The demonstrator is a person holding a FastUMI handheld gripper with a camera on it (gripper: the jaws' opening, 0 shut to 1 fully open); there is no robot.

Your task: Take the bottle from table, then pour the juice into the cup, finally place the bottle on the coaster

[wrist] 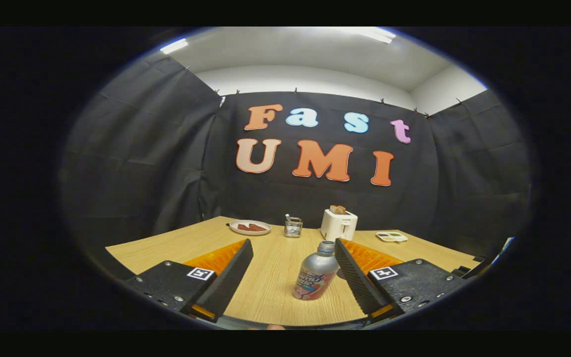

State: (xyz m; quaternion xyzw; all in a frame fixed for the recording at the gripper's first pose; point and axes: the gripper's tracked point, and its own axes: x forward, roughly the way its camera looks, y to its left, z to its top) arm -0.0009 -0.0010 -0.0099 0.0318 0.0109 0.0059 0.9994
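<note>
The tongs (293,248) stand wide apart low in the frame, both fingers splayed outward over the table (270,277) with nothing pressed between them. There's the bottle (316,270), lower centre and a touch right, standing on the wood between the two fingers but far closer to the right-hand one; its shoulder sits just beside that finger's ridged inner face, and whether they actually touch is too close to call. The left finger is well apart from it. The bottle is silver with a colourful printed band around its lower half, its long axis running up and down with a lean, the capped neck pointing up and tipping toward the right finger, the base nearer the camera. Beyond the fingers, along the table's far edge in the middle of the frame, a white toaster (338,224) with bread poking out of its slot stands right of centre. A small wire holder (293,226) sits just left of it, and further left a plate (250,227) carries something reddish-brown. A small flat tray (391,237) lies off to the right of the toaster.
</note>
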